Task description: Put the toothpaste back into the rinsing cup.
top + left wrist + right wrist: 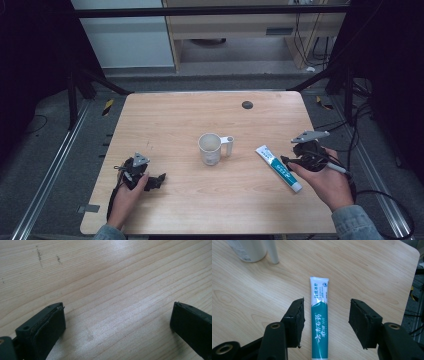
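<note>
A white and teal toothpaste tube (278, 168) lies flat on the wooden table (190, 120), right of a white mug (210, 148) with its handle to the right. My right gripper (292, 161) hovers at the tube's right side, open. In the right gripper view the tube (320, 317) runs lengthwise between the two spread jaws, nearer the left one, and the gripper (327, 307) touches nothing. My left gripper (159, 181) rests low at the table's front left, open, with bare wood between its jaws (117, 312).
A small black round disc (247, 104) sits near the table's far edge. The mug's base and handle (249, 250) show at the top left of the right gripper view. Cables (380, 195) trail off the table's right side.
</note>
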A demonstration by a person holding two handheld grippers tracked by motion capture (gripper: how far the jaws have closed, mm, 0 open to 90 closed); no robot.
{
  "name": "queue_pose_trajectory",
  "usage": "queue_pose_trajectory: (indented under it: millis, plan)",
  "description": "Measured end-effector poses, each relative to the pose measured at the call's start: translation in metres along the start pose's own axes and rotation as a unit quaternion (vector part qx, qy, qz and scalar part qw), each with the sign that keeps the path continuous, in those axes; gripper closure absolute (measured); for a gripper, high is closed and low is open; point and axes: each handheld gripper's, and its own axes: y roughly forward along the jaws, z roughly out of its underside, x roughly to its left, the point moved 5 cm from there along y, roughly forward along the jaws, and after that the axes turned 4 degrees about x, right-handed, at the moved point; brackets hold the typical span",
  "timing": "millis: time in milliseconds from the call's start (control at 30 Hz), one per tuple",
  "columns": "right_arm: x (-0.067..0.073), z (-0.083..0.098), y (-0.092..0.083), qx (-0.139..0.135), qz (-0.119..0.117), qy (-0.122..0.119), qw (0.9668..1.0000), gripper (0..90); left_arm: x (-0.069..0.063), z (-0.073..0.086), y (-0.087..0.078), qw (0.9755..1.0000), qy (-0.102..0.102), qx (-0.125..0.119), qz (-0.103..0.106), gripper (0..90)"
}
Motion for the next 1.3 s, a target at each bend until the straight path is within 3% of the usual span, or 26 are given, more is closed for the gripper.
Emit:
queue_pose_trajectory:
  millis: [167, 333, 600, 1000, 1300]
  plan:
    - [-0.006, -0.006, 0.006, 0.017, 0.0, -0.005, 0.9998, 49.0, 0.0, 0.0, 0.0, 1.0, 0.0, 0.0, 0.0, 0.0]
    - [-0.009, -0.009, 0.012, 0.022, -0.005, 0.005, 0.9997, 50.0, 0.0, 0.0, 0.0, 1.0, 0.0, 0.0, 0.0, 0.0]
    - [-0.007, -0.008, 0.04, 0.061, -0.016, 0.009, 0.998, 47.6, 0.0, 0.0, 0.0, 1.0, 0.0, 0.0, 0.0, 0.0]
    - [-0.003, -0.007, 0.074, 0.084, -0.027, 0.022, 0.9959, 42.2, 0.0, 0.0, 0.0, 1.0, 0.0, 0.0, 0.0, 0.0]
    - [-0.002, -0.008, 0.089, 0.094, -0.028, 0.027, 0.9948, 40.4, 0.0, 0.0, 0.0, 1.0, 0.0, 0.0, 0.0, 0.0]
